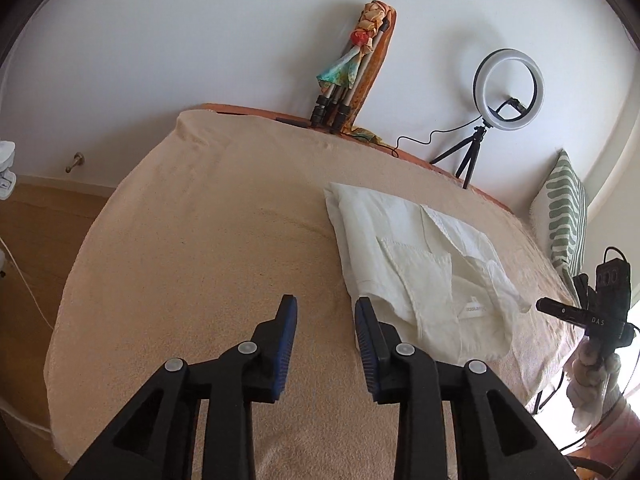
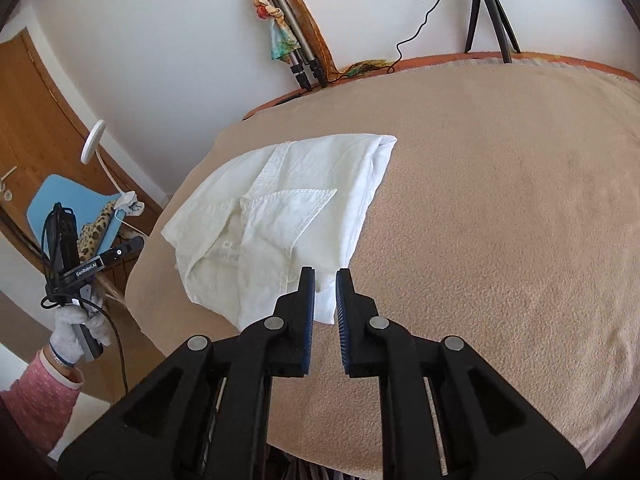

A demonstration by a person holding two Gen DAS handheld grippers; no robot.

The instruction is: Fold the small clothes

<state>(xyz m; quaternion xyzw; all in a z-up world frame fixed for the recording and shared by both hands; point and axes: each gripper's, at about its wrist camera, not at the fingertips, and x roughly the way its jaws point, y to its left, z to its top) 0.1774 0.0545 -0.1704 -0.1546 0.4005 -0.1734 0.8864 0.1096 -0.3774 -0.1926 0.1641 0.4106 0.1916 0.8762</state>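
Note:
A white shirt [image 1: 420, 264] lies partly folded on the beige blanket [image 1: 208, 240], collar and label facing up. In the left wrist view my left gripper [image 1: 326, 306] is open and empty, hovering just left of the shirt's near edge. In the right wrist view the shirt [image 2: 288, 216] lies ahead and to the left. My right gripper [image 2: 325, 278] is open with a narrow gap, held over the shirt's near corner, gripping nothing. Each gripper also shows in the other's view, held in a white-gloved hand: the right one [image 1: 596, 312], the left one [image 2: 80, 264].
A ring light on a tripod [image 1: 504, 92] and a folded tripod wrapped in a coloured scarf [image 1: 352, 68] stand at the blanket's far edge by the wall. A green striped cushion [image 1: 564, 216] lies far right. A blue chair [image 2: 68, 204] and wooden door [image 2: 24, 96] are left.

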